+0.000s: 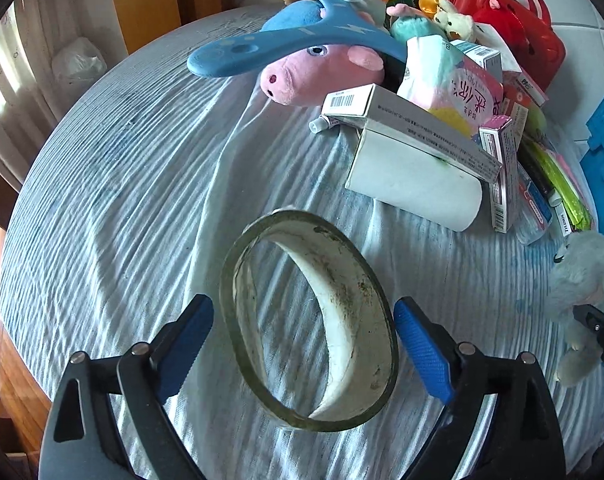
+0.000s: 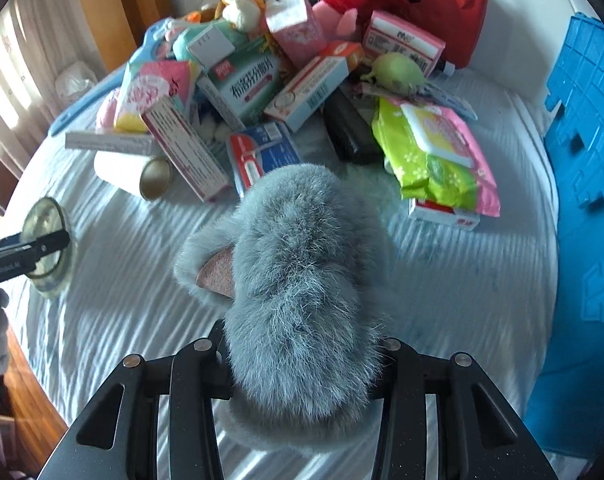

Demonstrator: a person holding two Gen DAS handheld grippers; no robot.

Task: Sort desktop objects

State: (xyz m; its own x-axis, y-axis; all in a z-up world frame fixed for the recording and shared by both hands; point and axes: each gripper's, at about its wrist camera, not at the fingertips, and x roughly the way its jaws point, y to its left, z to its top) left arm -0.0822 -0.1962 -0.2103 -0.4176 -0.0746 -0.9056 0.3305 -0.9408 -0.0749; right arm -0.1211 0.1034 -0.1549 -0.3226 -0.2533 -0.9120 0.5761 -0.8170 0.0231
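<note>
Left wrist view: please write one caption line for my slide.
Open left gripper straddles a clear tape roll standing on the striped cloth, pads apart from it.

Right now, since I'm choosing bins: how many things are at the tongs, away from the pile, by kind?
Tape roll: 1, standing between the open left tongs
Grey plush toy: 1, gripped by the right tongs
Total: 2
</note>
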